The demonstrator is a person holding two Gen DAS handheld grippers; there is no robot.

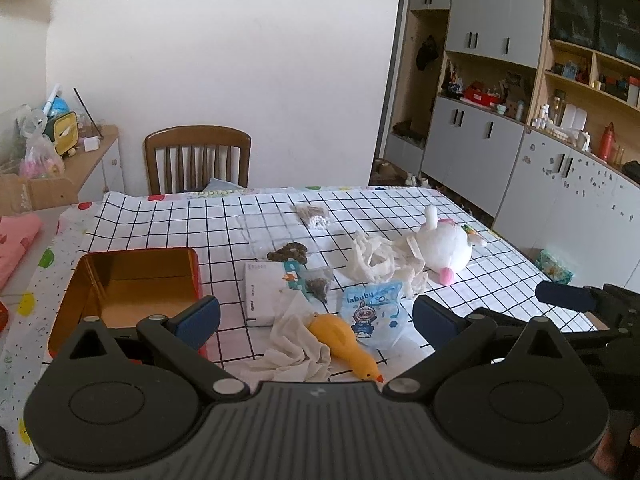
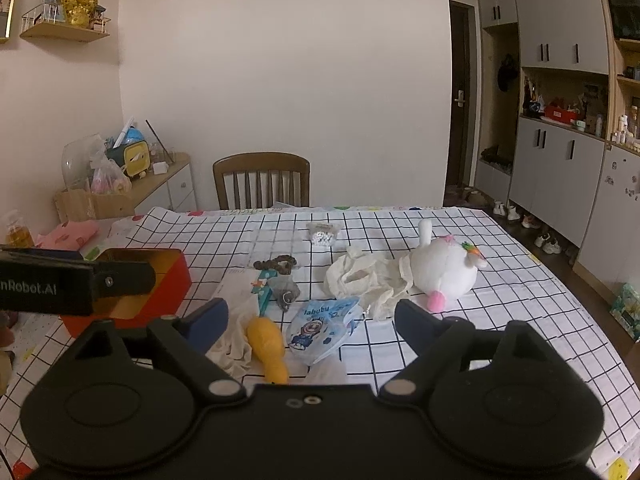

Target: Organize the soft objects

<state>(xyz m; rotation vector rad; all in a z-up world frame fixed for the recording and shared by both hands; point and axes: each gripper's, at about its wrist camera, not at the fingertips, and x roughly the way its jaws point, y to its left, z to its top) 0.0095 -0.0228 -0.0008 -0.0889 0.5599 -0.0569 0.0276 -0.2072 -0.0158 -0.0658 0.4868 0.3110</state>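
left gripper (image 1: 316, 322): jaws spread wide, empty, above the table's near edge. right gripper (image 2: 312, 322): likewise wide apart, holding nothing. between their fingers: yellow duck toy (image 1: 345, 343) on a white cloth (image 1: 294, 346), blue labubu packet (image 1: 374, 314) just beside. further out: white plush (image 1: 446, 246), crumpled gauze (image 1: 378, 258). left: open red tin (image 1: 132, 288), gold inside, on the checked tablecloth (image 1: 500, 280).

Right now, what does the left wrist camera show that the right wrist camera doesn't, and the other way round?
Only the left wrist view shows the yellow duck's orange beak and the tin's full gold inside. Only the right wrist view shows the dark door and the shoes along the cabinets. Both show the white plush, the labubu packet and the wooden chair.
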